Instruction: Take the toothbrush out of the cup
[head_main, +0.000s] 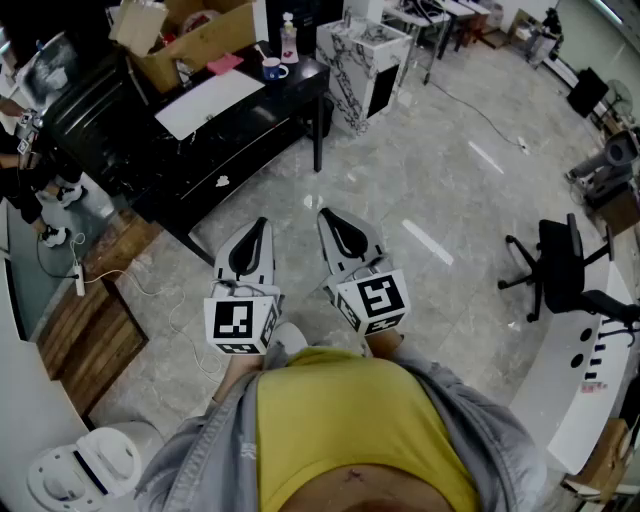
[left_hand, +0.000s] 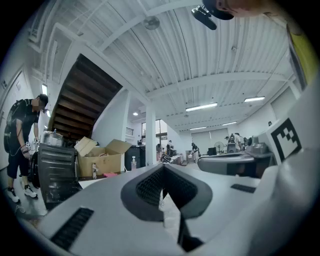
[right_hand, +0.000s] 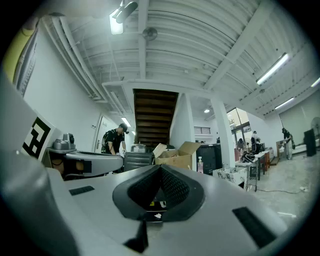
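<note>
A blue-and-white cup (head_main: 273, 68) stands near the right end of the black table (head_main: 250, 120), far ahead of me. A thin white stick that may be the toothbrush (head_main: 262, 50) leans out of it; it is too small to be sure. I hold both grippers level and side by side over the floor, well short of the table. My left gripper (head_main: 258, 228) is shut with nothing in it, its tips meeting in the left gripper view (left_hand: 163, 170). Beside it, my right gripper (head_main: 330, 216) is also shut and empty (right_hand: 160, 170).
On the table are an open cardboard box (head_main: 190, 40), a white board (head_main: 210, 100) and a pump bottle (head_main: 289, 38). A marble-patterned cabinet (head_main: 362, 60) stands right of the table. An office chair (head_main: 560, 265) is at the right, and a person (head_main: 30, 150) at the left.
</note>
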